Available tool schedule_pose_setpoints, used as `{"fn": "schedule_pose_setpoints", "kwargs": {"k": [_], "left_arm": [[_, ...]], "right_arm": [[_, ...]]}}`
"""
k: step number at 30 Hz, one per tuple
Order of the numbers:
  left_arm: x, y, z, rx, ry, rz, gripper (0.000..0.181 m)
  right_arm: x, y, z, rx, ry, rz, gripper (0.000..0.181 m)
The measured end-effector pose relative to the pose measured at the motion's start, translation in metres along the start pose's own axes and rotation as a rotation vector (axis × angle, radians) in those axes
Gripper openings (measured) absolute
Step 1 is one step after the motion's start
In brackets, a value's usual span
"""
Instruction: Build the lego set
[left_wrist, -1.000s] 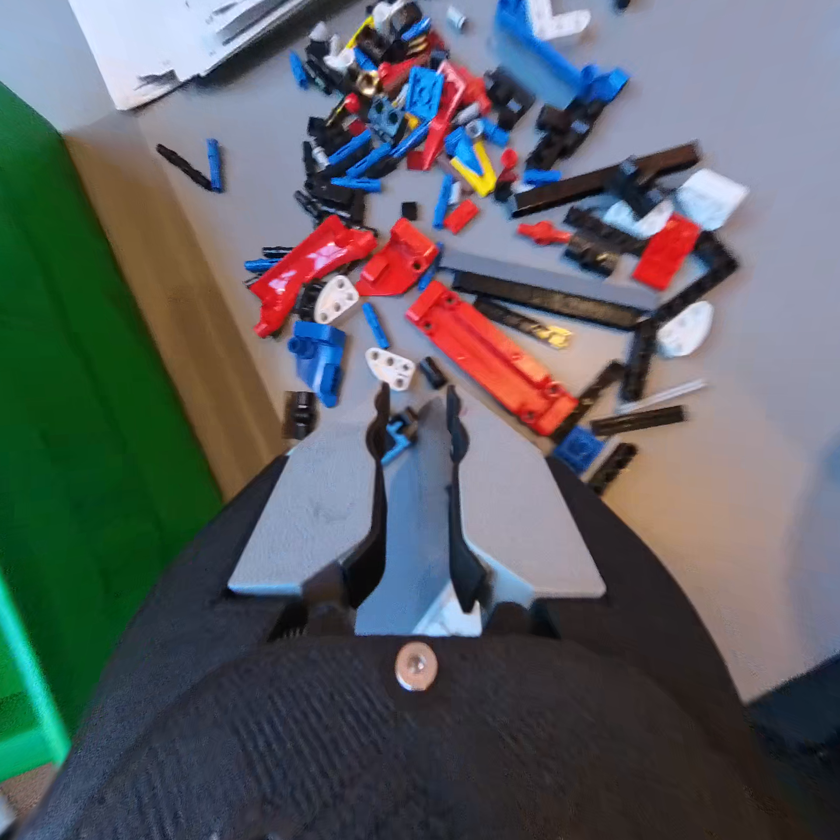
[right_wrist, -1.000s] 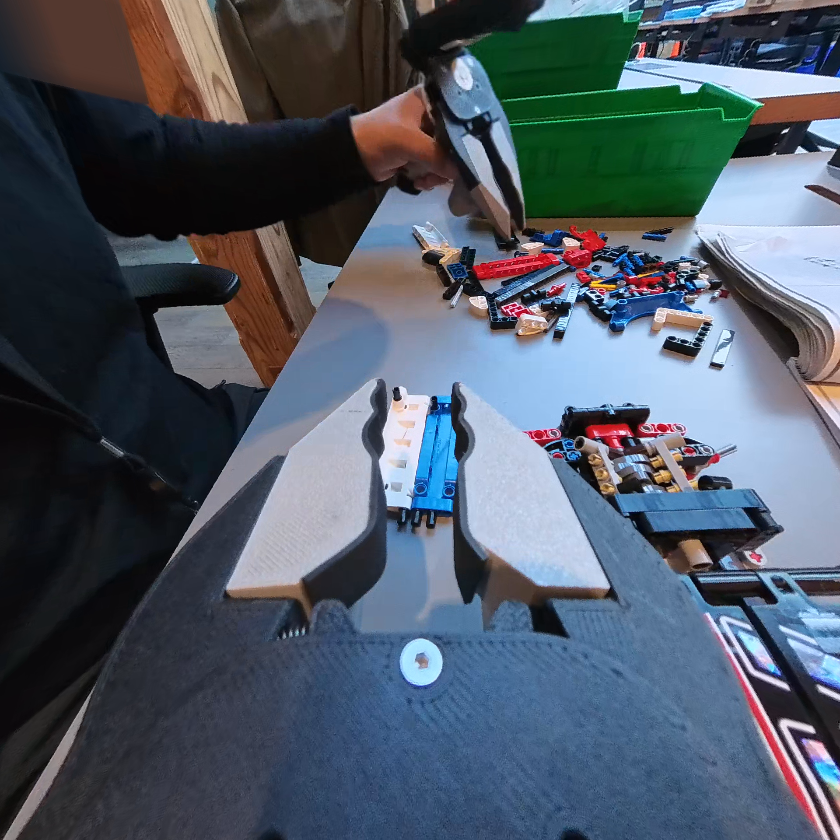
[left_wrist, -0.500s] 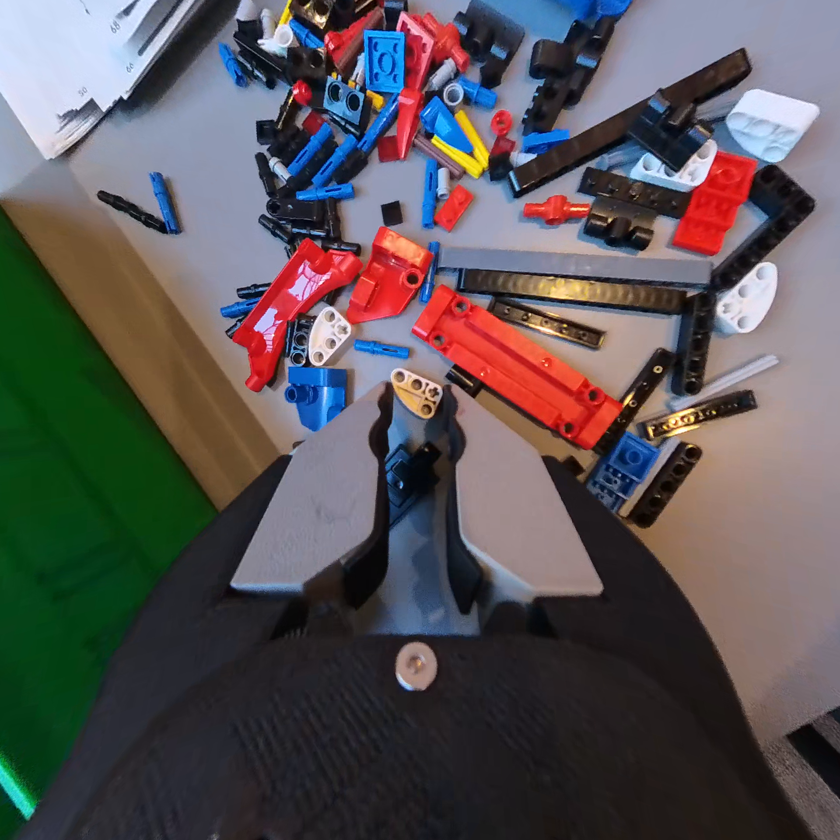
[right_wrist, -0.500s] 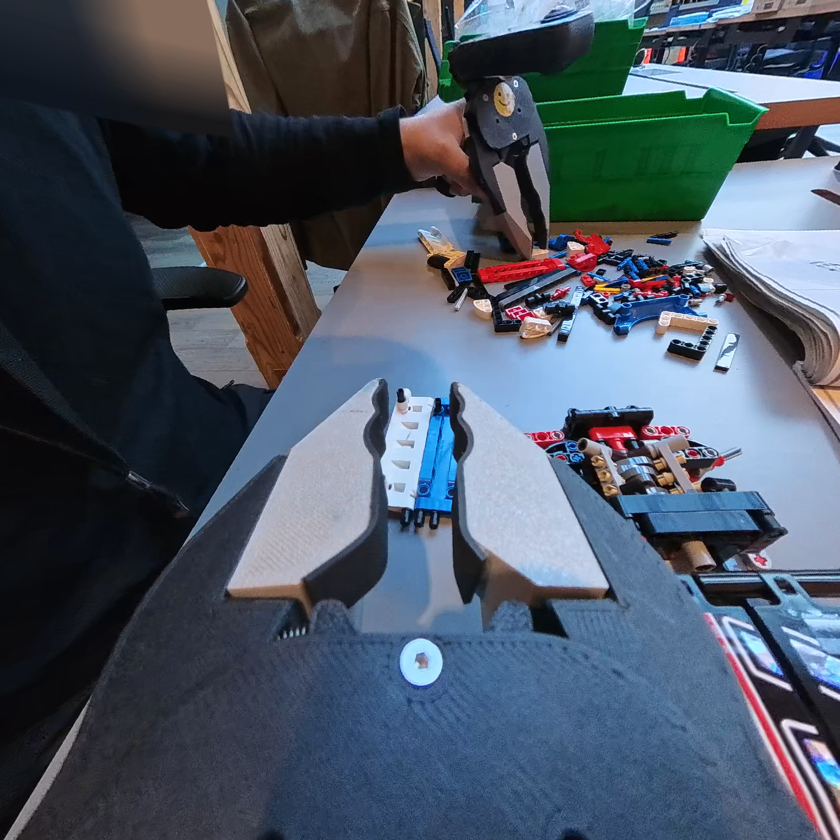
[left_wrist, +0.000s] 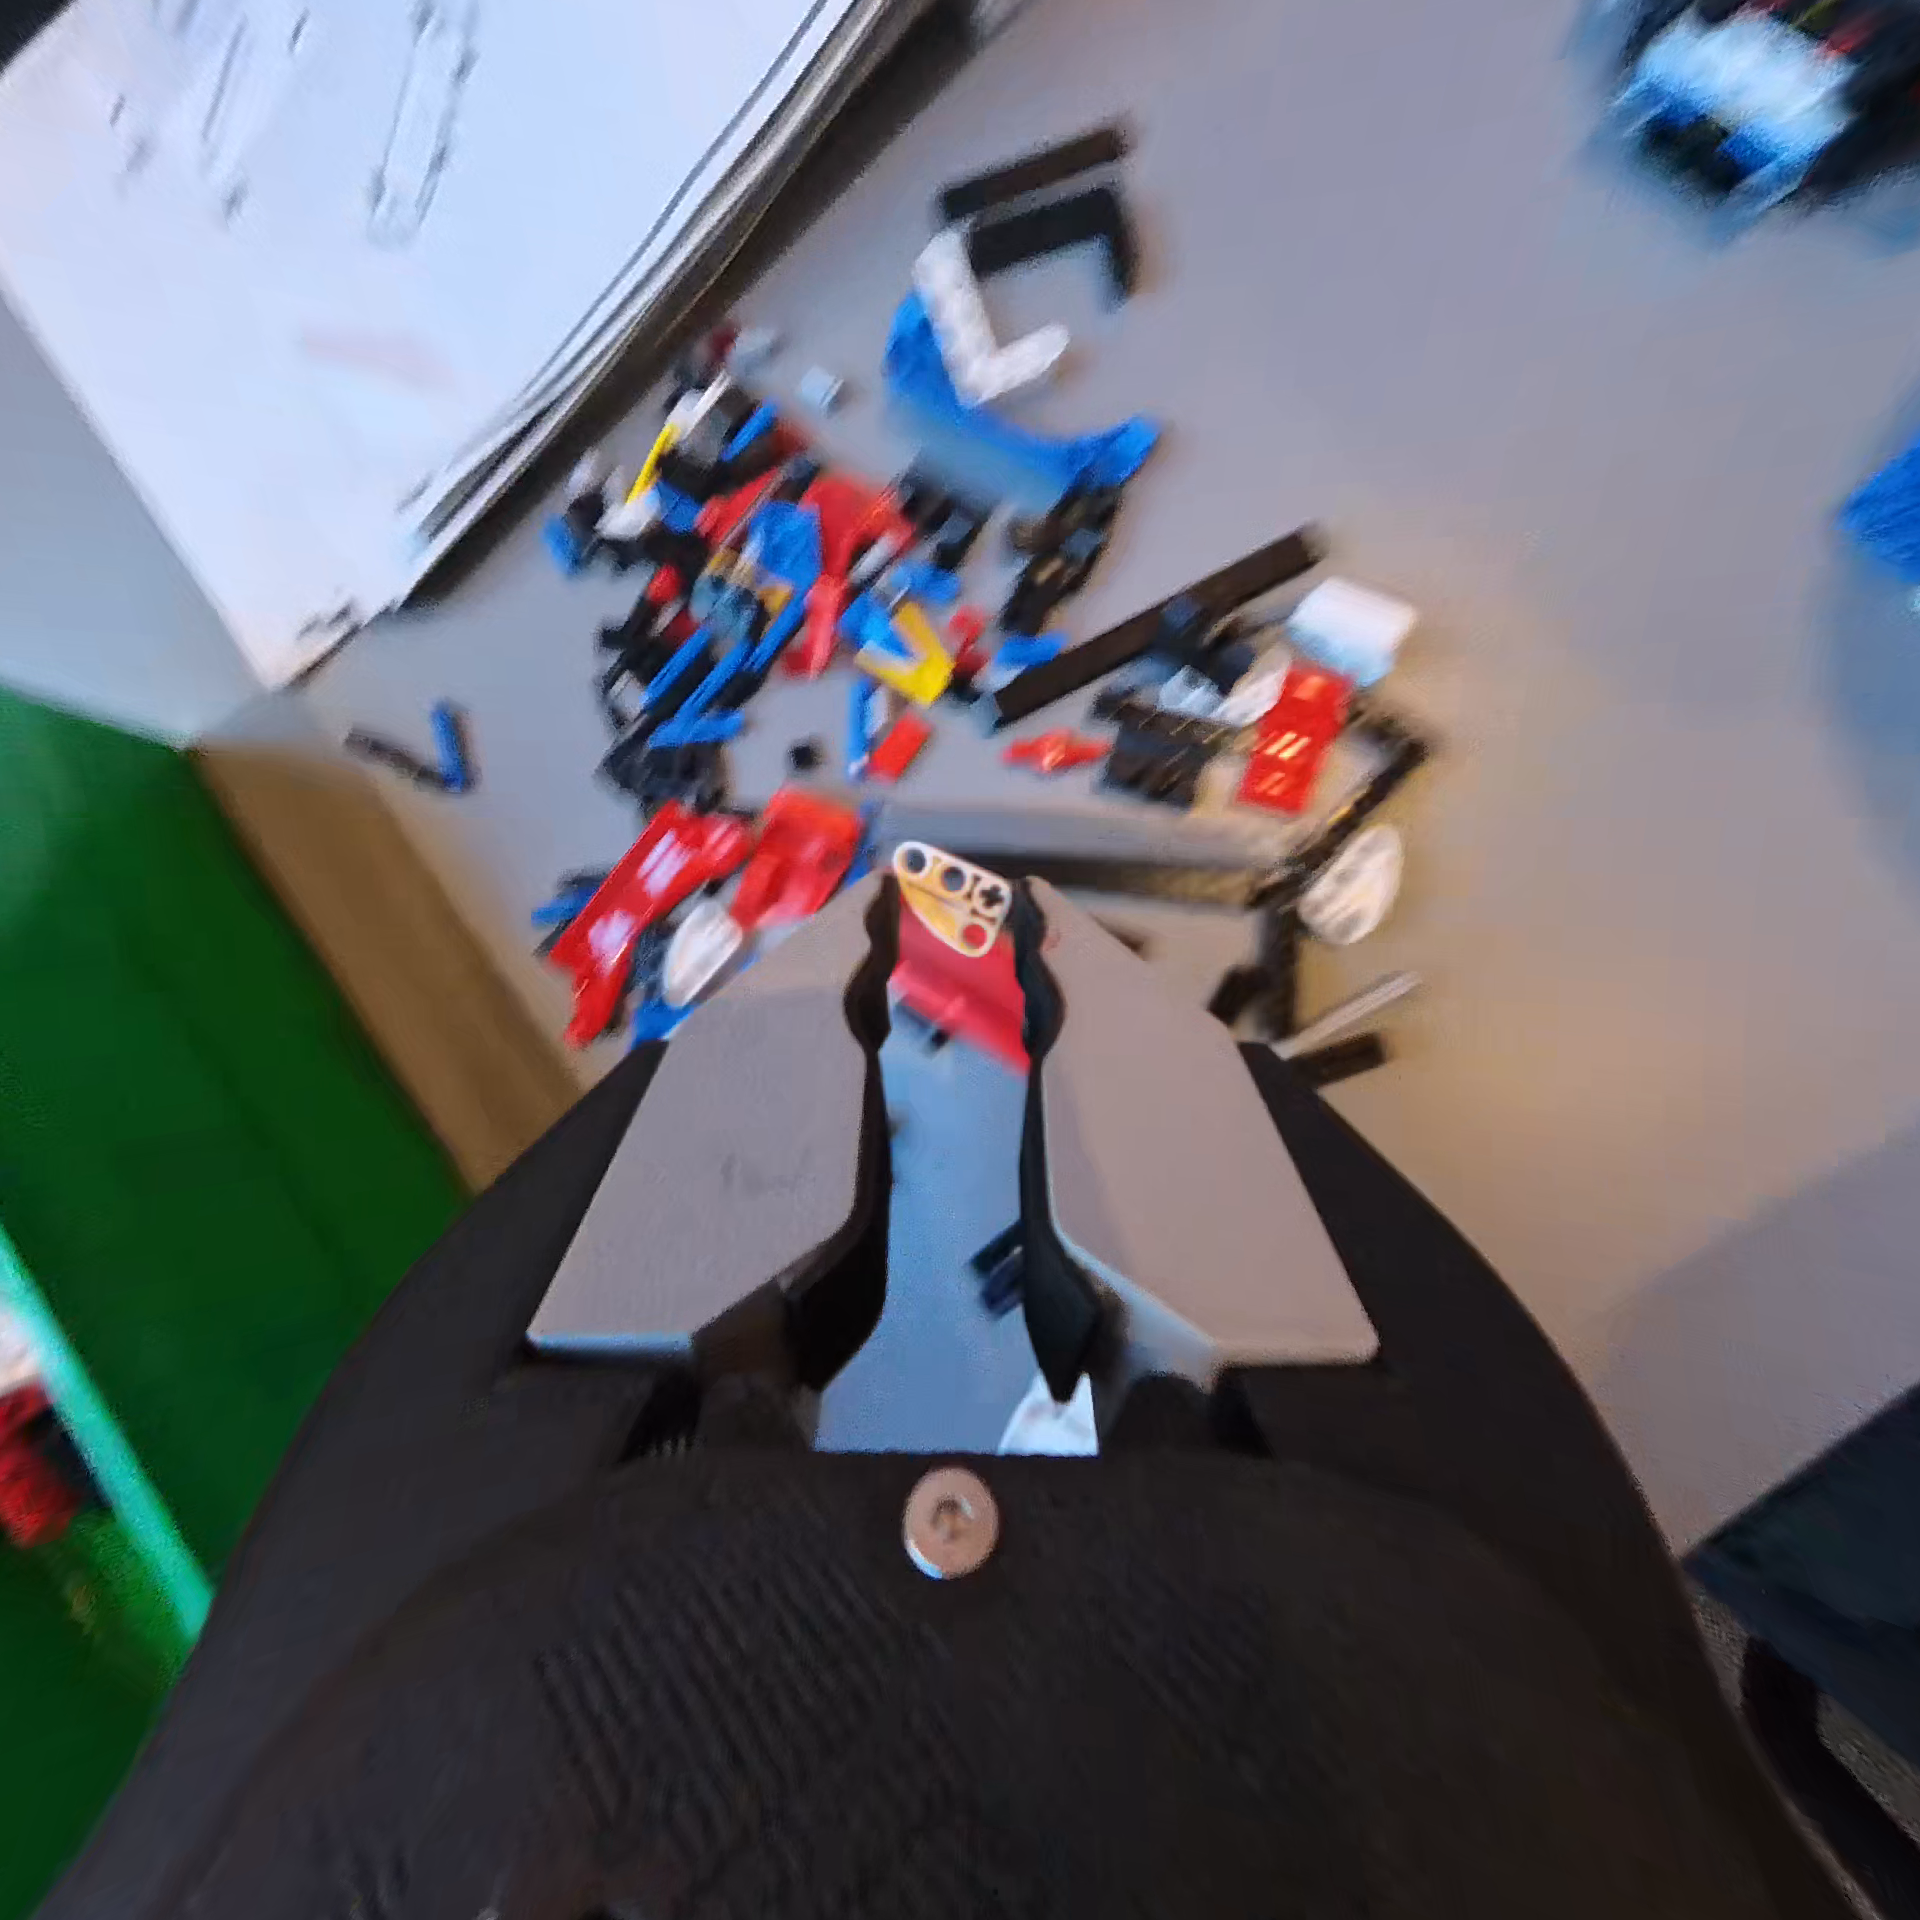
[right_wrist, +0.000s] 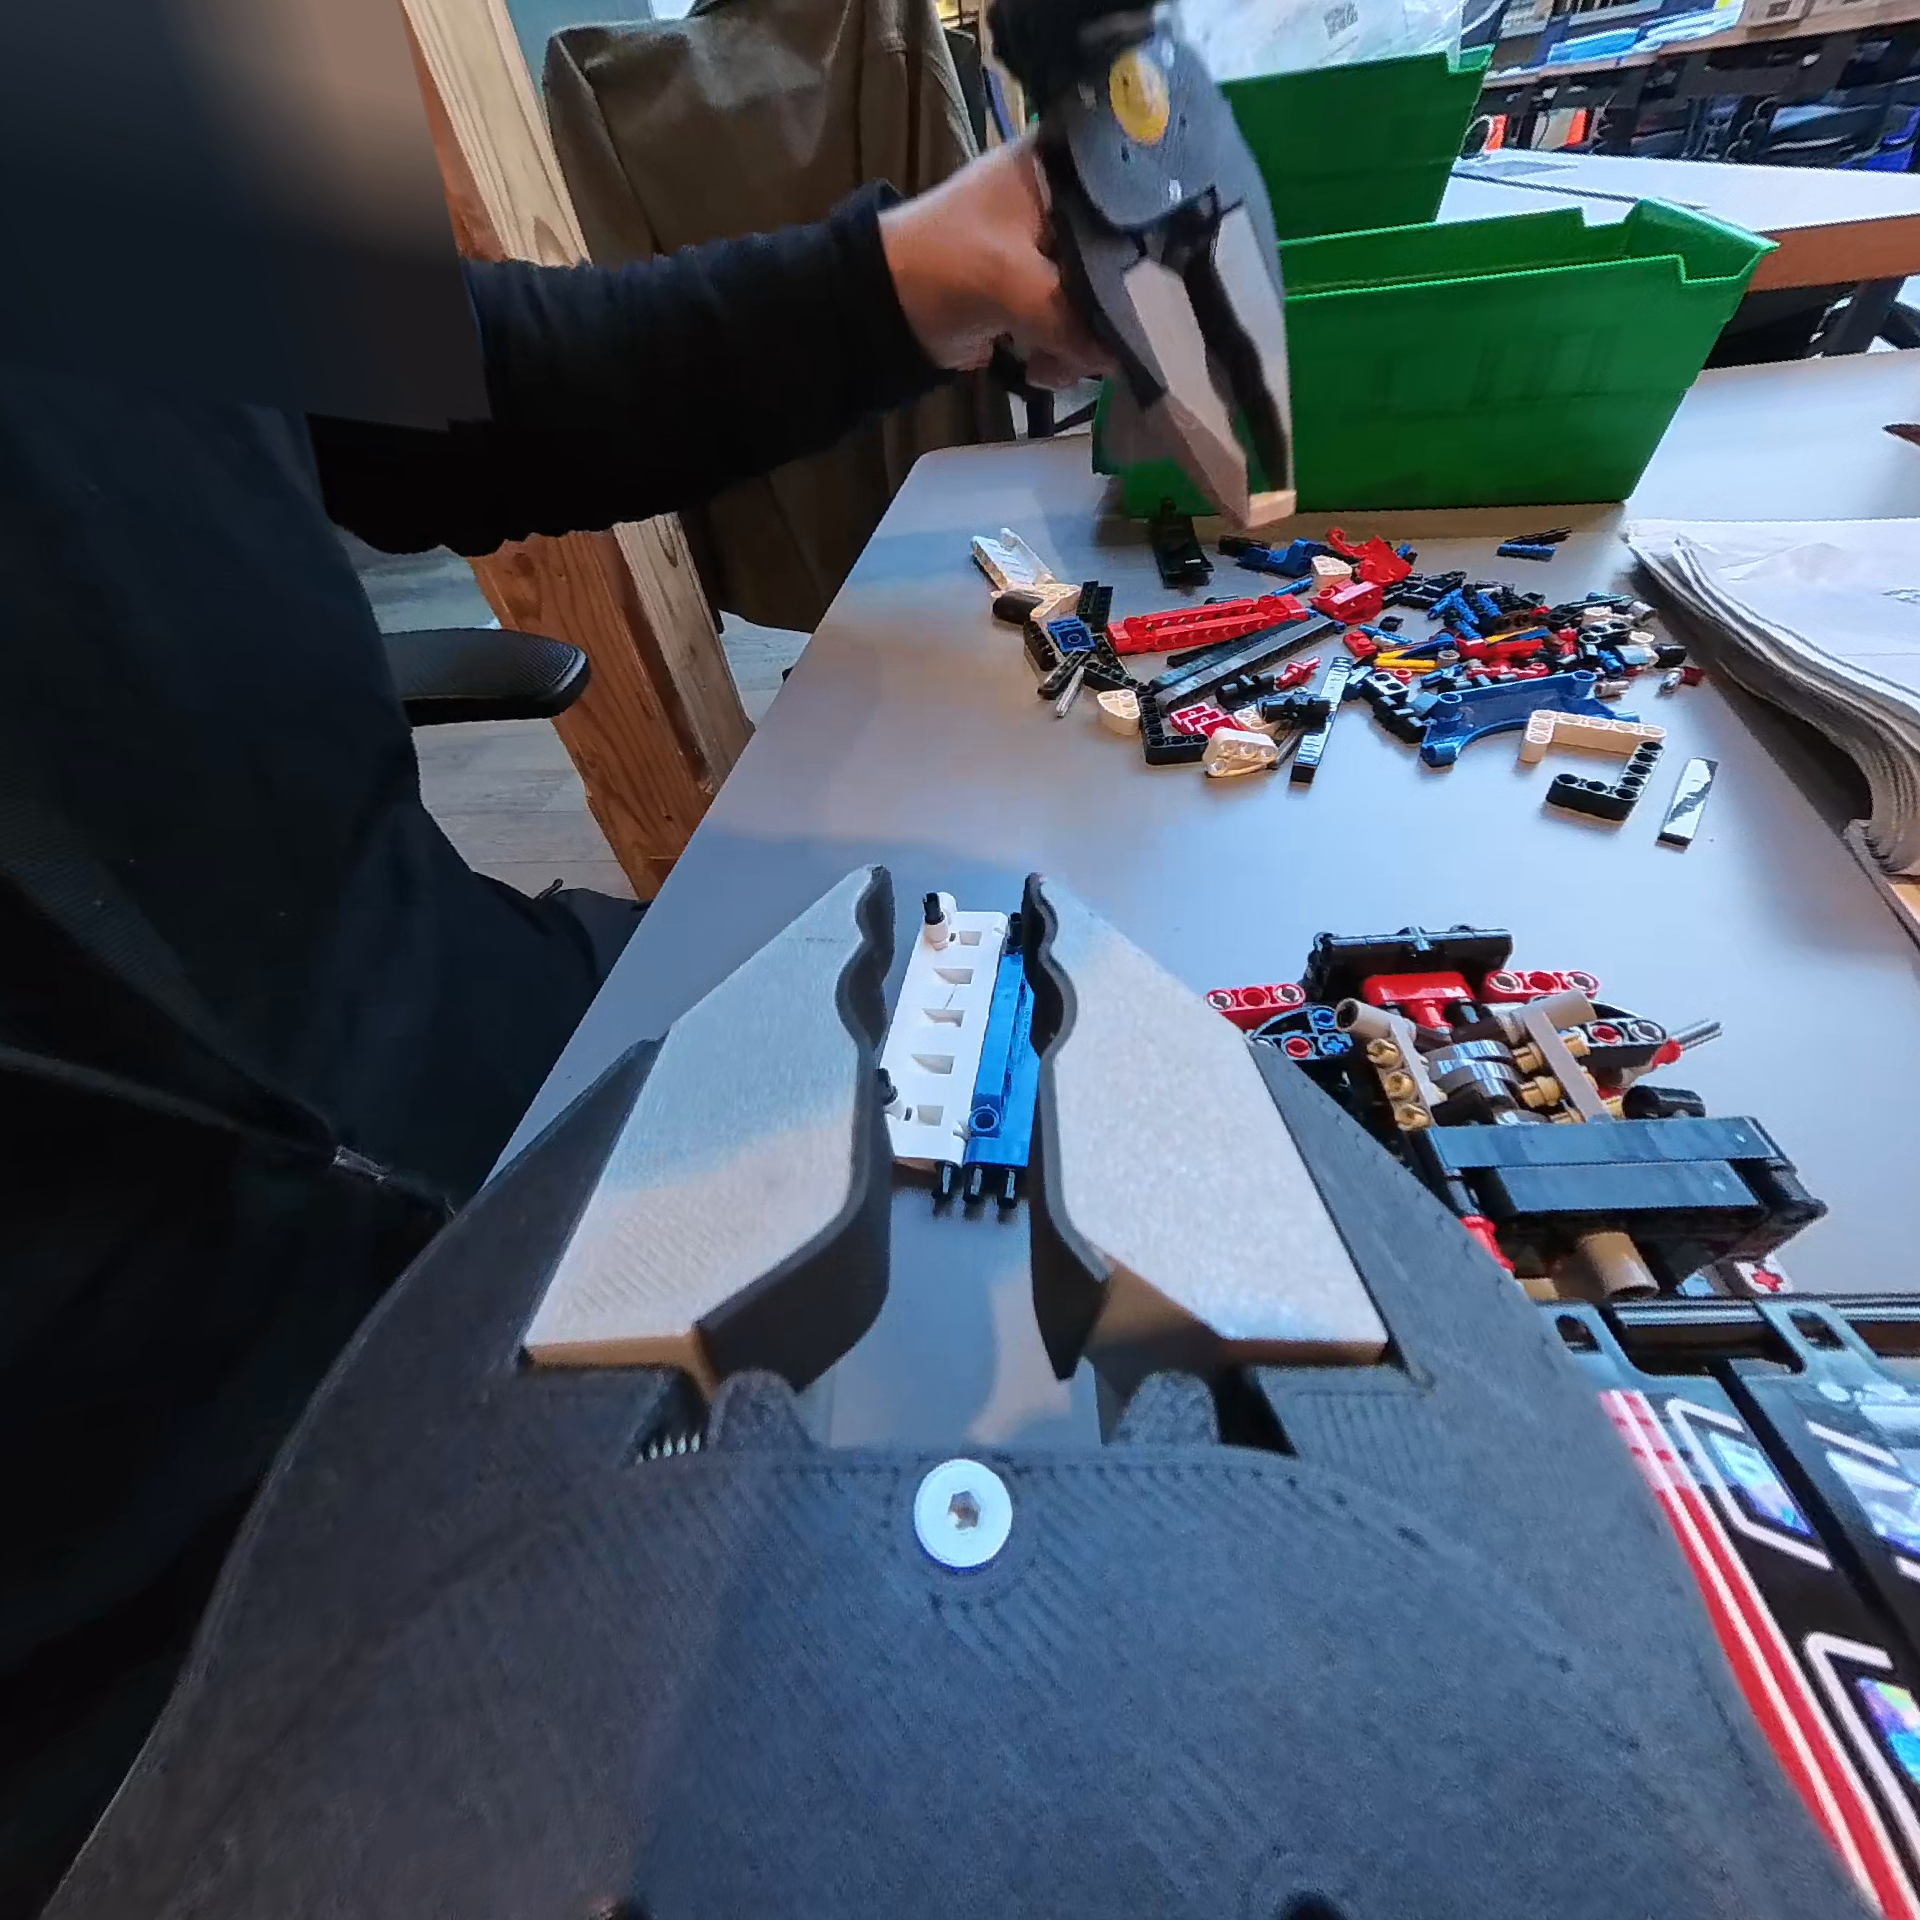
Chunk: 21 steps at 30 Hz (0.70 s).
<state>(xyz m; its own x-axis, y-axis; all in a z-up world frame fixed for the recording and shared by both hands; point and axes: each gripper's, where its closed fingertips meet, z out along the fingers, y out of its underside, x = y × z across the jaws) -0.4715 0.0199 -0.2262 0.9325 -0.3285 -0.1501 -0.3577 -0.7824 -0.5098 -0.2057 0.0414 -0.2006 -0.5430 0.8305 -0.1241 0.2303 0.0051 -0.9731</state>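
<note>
The left gripper (left_wrist: 951, 899) pinches a small tan plate (left_wrist: 953, 895) above the loose-piece pile (right_wrist: 1382, 665). The right gripper (right_wrist: 958, 914) clamps a white-and-blue assembly (right_wrist: 961, 1049) over the worktop (right_wrist: 1039, 821). The green bin's (right_wrist: 1475, 384) contents are hidden.

Bare table (right_wrist: 1039, 790) between loose pieces (right_wrist: 1382, 665) and chassis (right_wrist: 1507, 1091); green bin (right_wrist: 1475, 384) blocks behind.

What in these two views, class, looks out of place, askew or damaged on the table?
Nothing looks damaged. The loose pieces lie in an unsorted heap. The left gripper holds a small tan plate clear of it. The right gripper clamps the white and blue assembly, beside the half-built model.
</note>
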Motion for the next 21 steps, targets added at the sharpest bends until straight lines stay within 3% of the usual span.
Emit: {"fn": "schedule_pose_setpoints", "kwargs": {"k": [4,10,15,21], "left_arm": [[0.066,-0.048,0.028,0.036,0.148,0.073,0.019],[0.132,-0.072,0.075,-0.009,0.268,0.151,0.019],[0.148,-0.078,0.086,-0.007,0.290,0.155,0.021],[0.143,-0.079,0.082,0.014,0.301,0.078,0.047]], "right_arm": [[0.000,0.000,0.000,0.001,0.012,-0.008,0.022],[-0.005,-0.002,-0.007,0.031,0.017,0.027,0.021],[-0.015,0.004,-0.016,0.011,0.019,0.029,0.021],[-0.019,0.004,-0.028,0.030,0.044,-0.014,0.021]]}}
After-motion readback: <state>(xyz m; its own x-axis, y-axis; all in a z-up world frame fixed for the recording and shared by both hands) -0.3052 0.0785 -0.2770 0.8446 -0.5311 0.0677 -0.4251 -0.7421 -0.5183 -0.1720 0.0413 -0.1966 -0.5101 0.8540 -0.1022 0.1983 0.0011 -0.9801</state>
